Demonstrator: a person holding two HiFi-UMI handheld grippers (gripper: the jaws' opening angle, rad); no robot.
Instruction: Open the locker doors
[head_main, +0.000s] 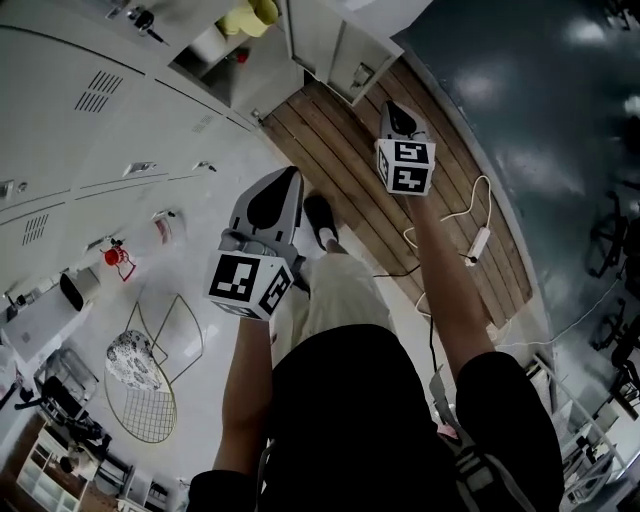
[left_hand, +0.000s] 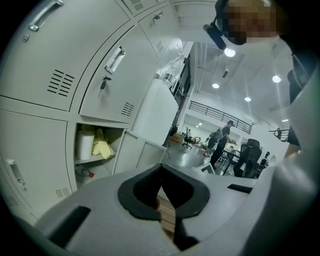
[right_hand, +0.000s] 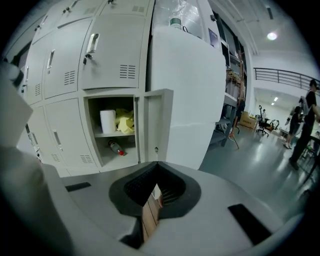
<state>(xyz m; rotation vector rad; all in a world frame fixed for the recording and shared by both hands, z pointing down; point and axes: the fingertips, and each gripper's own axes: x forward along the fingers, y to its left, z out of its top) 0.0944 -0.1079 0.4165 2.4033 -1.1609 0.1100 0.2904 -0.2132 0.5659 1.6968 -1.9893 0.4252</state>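
The fingers on both sides are pressed together with nothing between them. The dark pads of my left gripper meet at the tip, and my right gripper is the same, with only floor planks showing through the slit beneath.

One low, pale grey steel locker compartment stands open, its door swung out to the right of it. Inside are a white paper roll, a crumpled yellow cloth and, on the shelf below these, a small red-capped bottle. Directly above that compartment is a closed grey vented locker door with a slim metal handle, which I judge to be the next target.

To do it well I would first spread the right fingers, come in square to the handle and close around it, not beside it. Then I would pull along the door's arc so the grip does not slip off the thin bar. More closed doors lie left of the open compartment.

Below the compartment runs a brown slatted wooden floor strip. Beyond that is a dark glossy floor, and a white power cable trails across the planks.
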